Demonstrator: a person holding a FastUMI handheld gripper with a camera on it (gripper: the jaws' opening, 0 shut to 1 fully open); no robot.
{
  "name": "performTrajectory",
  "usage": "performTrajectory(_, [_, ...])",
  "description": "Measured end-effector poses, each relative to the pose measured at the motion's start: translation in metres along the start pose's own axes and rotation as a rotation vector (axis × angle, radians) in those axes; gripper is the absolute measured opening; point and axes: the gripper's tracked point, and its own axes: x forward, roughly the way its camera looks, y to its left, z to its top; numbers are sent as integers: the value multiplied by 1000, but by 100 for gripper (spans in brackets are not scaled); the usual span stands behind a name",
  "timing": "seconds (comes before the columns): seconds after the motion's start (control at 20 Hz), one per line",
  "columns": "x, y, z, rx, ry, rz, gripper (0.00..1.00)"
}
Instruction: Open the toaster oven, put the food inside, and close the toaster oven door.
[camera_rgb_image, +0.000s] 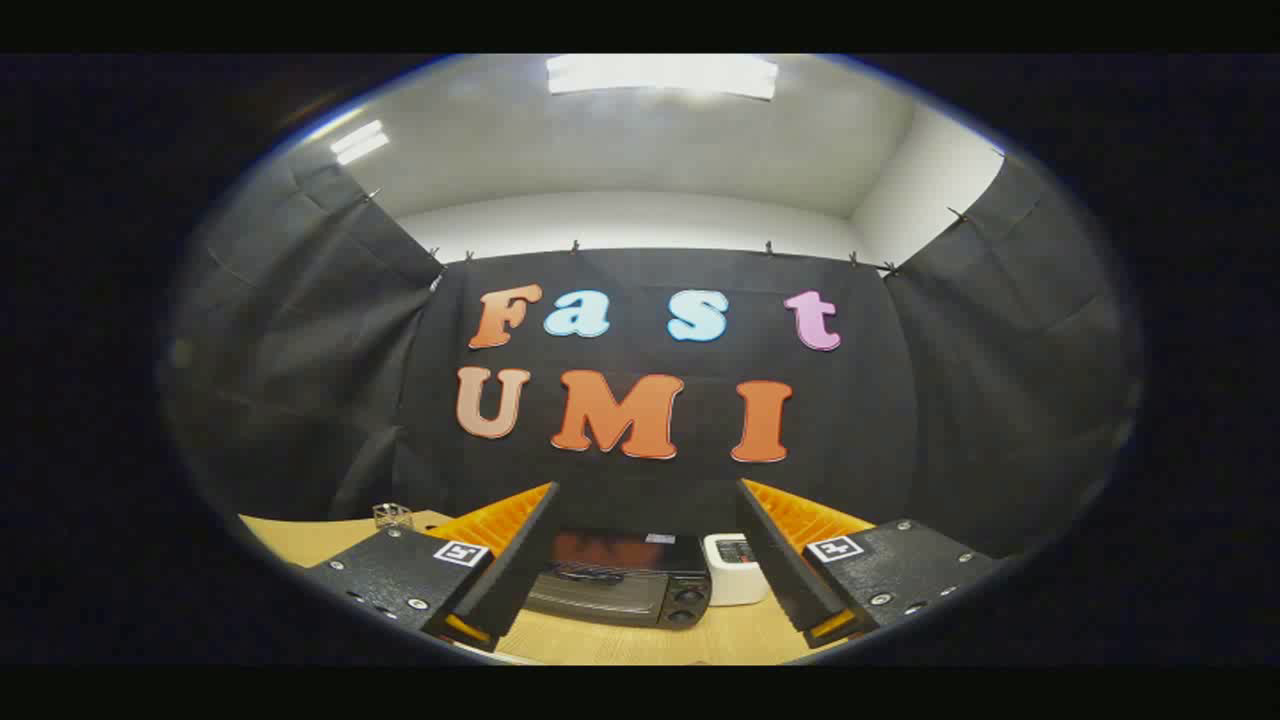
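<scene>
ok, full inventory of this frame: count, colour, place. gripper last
toaster oven: 1, black and dark grey, on the table ahead of the fingers, seen between them; door shut, two knobs on its right side.
white appliance: 1, white, on the table touching or just beside the oven's right side; type unclear.
small wire object: 1, clear or metallic, far left part of the table, beyond the left finger; too small to identify.
table: 1, light wood, under everything.
booth wall: black cloth, behind and to both sides.
ceiling lights: 2, white, overhead.
gripper: 1, fingers open wide, holding nothing, short of the oven.
</scene>
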Motion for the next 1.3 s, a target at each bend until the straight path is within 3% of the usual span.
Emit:
performTrajectory(0.3, [5,12,-22,33,55,30,100])
performTrajectory(0.9, [16,12,-12,44,22,7,100])
performTrajectory(1.3, [45,24,-68,66,138,6,100])
